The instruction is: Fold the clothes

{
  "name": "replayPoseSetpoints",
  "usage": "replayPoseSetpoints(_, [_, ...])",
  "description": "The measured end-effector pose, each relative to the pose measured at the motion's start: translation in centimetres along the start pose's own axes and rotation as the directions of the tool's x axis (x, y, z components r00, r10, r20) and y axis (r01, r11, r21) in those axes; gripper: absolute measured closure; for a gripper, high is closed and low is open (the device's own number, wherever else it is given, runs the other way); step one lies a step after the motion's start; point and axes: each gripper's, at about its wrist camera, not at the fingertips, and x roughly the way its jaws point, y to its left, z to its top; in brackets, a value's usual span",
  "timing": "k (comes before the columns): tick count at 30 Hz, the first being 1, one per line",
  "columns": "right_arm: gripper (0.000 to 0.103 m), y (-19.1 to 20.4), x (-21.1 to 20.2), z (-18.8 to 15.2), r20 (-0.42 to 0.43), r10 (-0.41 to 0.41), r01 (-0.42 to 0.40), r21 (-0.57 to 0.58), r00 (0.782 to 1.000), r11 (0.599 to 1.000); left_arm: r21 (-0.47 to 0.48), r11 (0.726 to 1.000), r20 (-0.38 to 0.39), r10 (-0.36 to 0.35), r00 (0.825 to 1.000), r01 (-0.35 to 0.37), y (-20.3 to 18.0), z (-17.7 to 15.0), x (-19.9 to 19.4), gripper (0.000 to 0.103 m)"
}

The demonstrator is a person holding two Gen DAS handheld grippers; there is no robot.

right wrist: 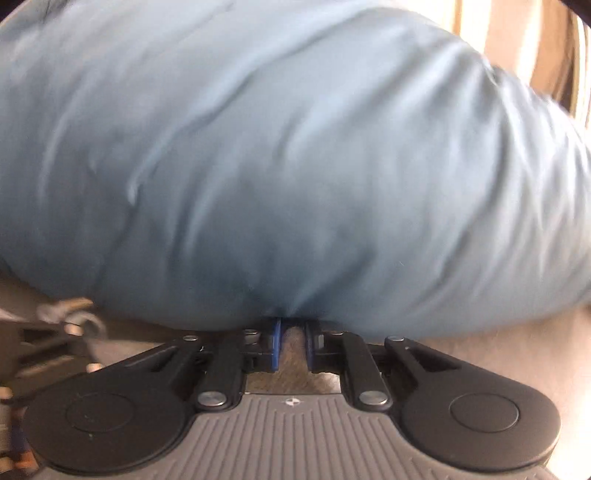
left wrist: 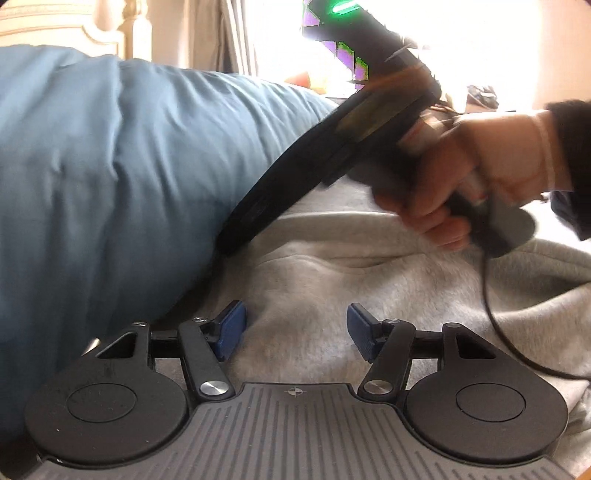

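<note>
A light grey sweatshirt (left wrist: pixel 369 280) lies spread on the bed, its far edge against a puffy blue duvet (left wrist: pixel 110 166). My left gripper (left wrist: pixel 295 328) hovers low over the sweatshirt, open, with nothing between its blue pads (left wrist: pixel 231 328). A hand (left wrist: pixel 461 177) holds my right gripper (left wrist: pixel 227 242), which slants down to the seam where duvet and sweatshirt meet. In the right wrist view the right gripper (right wrist: pixel 293 334) has its pads close together with grey sweatshirt fabric (right wrist: pixel 291 384) in the narrow gap. Its tips are hidden under the duvet (right wrist: pixel 295 166).
A black cable (left wrist: pixel 491 314) trails from the right gripper across the sweatshirt. Behind the duvet stand a cream headboard (left wrist: pixel 74 26), curtains (left wrist: pixel 221 33) and a bright window (left wrist: pixel 480 44). Blurred clutter sits at the left edge (right wrist: pixel 66 314) of the right wrist view.
</note>
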Motion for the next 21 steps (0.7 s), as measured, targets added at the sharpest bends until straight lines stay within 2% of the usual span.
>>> replayPoseSetpoints(2, [0.090,0.7,1.5,-0.1,-0.001,-0.054,0.054,-0.046,0.999,0.998,0.004,1.000,-0.012,0.004,1.000,-0.004,-0.2,0.0,0.4,0.042])
replayPoseSetpoints(3, [0.091,0.6,2.2,-0.3,-0.002,-0.073,0.073,-0.023,0.997,0.997,0.008,1.000,-0.016,0.003,1.000,-0.003,-0.3,0.1,0.6,0.042])
replayPoseSetpoints(4, [0.101,0.4,3.2,-0.4,-0.018,-0.125,0.125,0.010,0.992,0.992,0.019,1.000,-0.029,0.001,1.000,0.000,-0.6,0.0,0.9,0.042])
replayPoseSetpoints(5, [0.101,0.2,4.2,-0.6,-0.034,-0.171,0.172,0.042,0.985,0.984,0.031,1.000,-0.043,-0.001,0.999,0.002,-0.9,0.0,1.2,0.042])
replayPoseSetpoints(6, [0.101,-0.2,4.6,-0.7,-0.035,-0.179,0.182,0.071,0.983,0.981,0.046,0.999,-0.044,0.007,0.999,-0.005,-1.1,-0.1,1.3,0.042])
replayPoseSetpoints(8, [0.101,-1.5,3.7,-0.5,-0.037,-0.145,0.150,0.182,0.989,0.972,0.053,0.999,-0.044,0.010,0.999,-0.008,-1.3,-0.2,1.3,0.042])
replayPoseSetpoints(10, [0.099,-2.8,0.9,-0.7,-0.030,-0.130,0.133,0.240,0.991,0.962,0.039,0.999,-0.045,0.001,0.999,0.001,-1.1,-0.1,1.2,0.042])
replayPoseSetpoints(12, [0.096,-4.8,-3.2,-2.1,-0.004,-0.132,0.126,0.337,0.991,0.933,0.015,1.000,-0.045,-0.009,0.999,0.010,-0.9,0.1,1.1,0.042])
replayPoseSetpoints(14, [0.085,-7.0,-7.7,-3.6,0.023,-0.150,0.124,0.443,0.988,0.888,-0.013,1.000,-0.041,-0.025,0.999,0.024,-0.8,0.5,0.9,0.042])
replayPoseSetpoints(16, [0.061,-9.3,-11.7,-5.4,0.031,-0.133,0.093,0.561,0.991,0.822,-0.036,0.998,-0.035,-0.043,0.998,0.042,-0.6,0.9,0.5,0.042])
replayPoseSetpoints(18, [0.057,-10.0,-14.4,-7.1,-0.007,-0.154,0.128,0.596,0.988,0.792,-0.032,0.998,-0.013,-0.056,0.998,0.056,-1.1,1.4,0.3,0.042])
replayPoseSetpoints(21, [0.057,-10.2,-18.0,-9.7,-0.063,-0.173,0.172,0.647,0.983,0.743,-0.015,0.997,-0.010,-0.075,0.997,0.075,-1.9,1.7,0.5,0.042])
